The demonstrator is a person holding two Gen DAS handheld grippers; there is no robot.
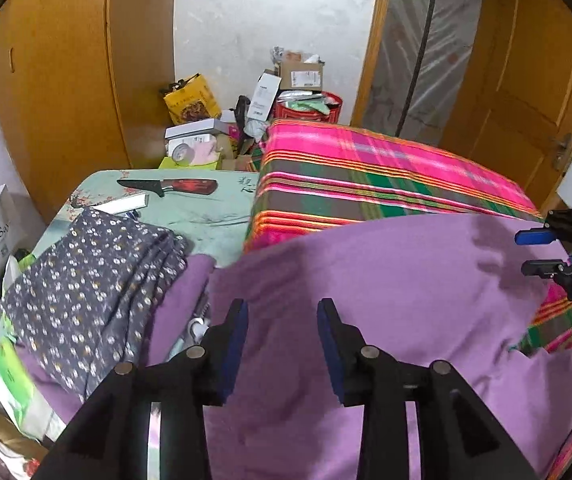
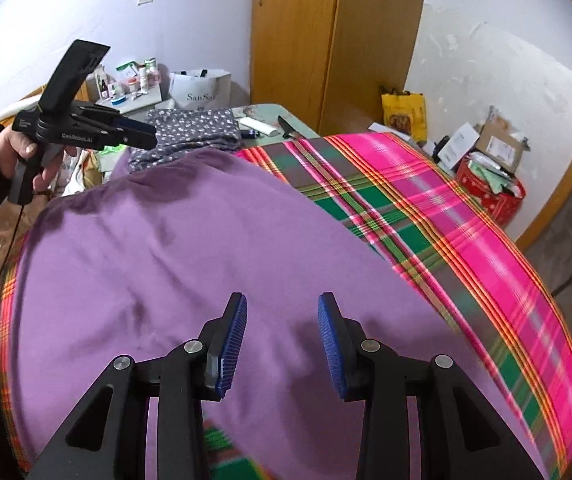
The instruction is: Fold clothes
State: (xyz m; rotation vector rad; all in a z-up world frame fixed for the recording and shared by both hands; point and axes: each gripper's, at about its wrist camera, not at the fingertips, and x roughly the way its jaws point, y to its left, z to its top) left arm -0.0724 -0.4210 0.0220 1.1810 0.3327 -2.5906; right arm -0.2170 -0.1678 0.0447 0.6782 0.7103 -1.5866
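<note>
Both tongs, left (image 1: 282, 344) and right (image 2: 282, 344), wide and empty over the flat purple cotton garment (image 1: 365, 280) just below. Between folds; next: grip an edge.

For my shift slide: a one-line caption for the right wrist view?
Right gripper, fingers apart and empty, above purple garment spread on plaid cloth.

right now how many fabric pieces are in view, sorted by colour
purple garment: 1
dark floral garment, folded: 1
pink and green plaid cloth: 1
total: 3
</note>
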